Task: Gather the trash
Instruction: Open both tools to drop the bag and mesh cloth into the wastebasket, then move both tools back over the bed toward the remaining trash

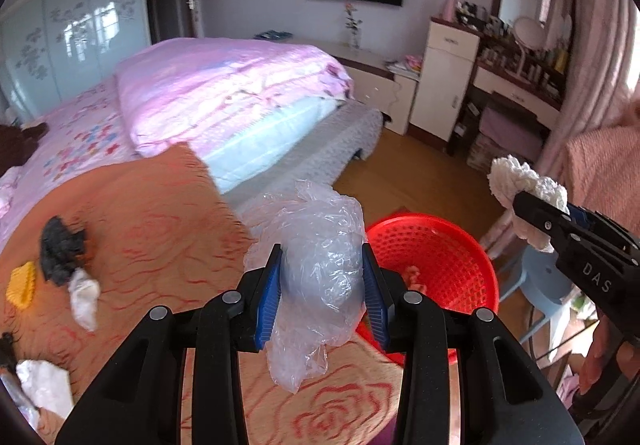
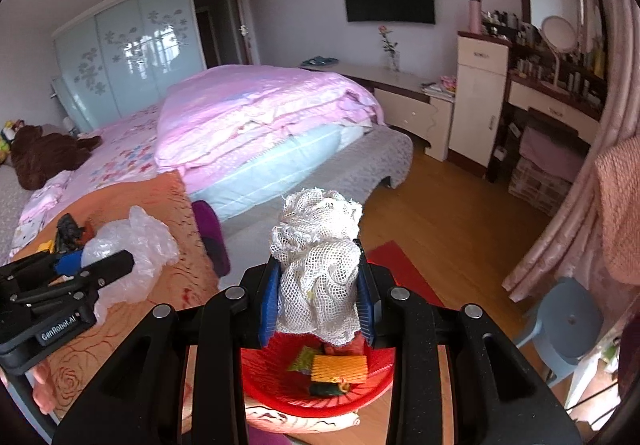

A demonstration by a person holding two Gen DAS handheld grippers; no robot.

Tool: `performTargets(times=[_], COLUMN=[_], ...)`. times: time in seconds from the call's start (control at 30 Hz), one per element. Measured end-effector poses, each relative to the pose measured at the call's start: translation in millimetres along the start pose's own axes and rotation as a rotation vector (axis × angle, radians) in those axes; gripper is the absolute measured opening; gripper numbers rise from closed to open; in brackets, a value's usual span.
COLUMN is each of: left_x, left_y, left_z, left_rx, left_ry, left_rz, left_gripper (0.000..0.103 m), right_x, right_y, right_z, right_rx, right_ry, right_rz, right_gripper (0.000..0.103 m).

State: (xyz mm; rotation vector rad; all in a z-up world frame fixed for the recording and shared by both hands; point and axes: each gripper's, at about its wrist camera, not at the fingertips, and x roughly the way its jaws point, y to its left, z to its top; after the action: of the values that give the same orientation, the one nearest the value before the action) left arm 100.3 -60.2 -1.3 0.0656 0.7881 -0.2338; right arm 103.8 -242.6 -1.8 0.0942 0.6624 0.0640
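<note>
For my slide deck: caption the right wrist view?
Right claw holds white mesh netting above the red basket of collected trash.

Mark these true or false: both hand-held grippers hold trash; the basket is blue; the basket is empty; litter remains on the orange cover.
1. Both hold trash: true. The left hand-held gripper grips a clear plastic bag, the right hand-held gripper a white mesh wad.
2. Basket is blue: false. The basket is red.
3. Basket is empty: false. An orange piece lies inside.
4. Litter remains: true. Black scrap lies on the orange cover.
</note>
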Motion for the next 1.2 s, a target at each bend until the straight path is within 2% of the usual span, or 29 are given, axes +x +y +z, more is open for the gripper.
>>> performTargets(times=[0.33, 0.67, 0.77, 0.87, 0.93, 1.2], left_x=[56, 70, 73, 74, 73, 64], left_y=[-35, -51, -54, -52, -52, -41], left_z=[-4, -12, -13, -13, -13, -16], left_rx=[0.063, 0.122, 0.121, 0.115, 0.122, 0.088], left_ry=[0.13, 0.161, 0.173, 0.173, 0.164, 0.143], left_rz=[-0.085, -0.094, -0.103, -0.112, -0.106, -0.094], left_gripper=[0.036, 0.037, 0.042, 0.054, 0.061, 0.065], right_x=[33, 58, 59, 59, 58, 52], right_y=[-30, -43, -42, -45, -46, -43], right_z=[-17, -29, -30, -29, -29, -27], right_rx=[0.05, 0.094, 0.094, 0.111, 0.112, 0.106], right_ry=[0.089, 0.168, 0.173, 0.174, 0.171, 0.152], right_rz=[-0.043, -0.045, -0.045, -0.046, -0.051, -0.054], right_gripper=[0.032, 0.033, 0.035, 0.048, 0.05, 0.051])
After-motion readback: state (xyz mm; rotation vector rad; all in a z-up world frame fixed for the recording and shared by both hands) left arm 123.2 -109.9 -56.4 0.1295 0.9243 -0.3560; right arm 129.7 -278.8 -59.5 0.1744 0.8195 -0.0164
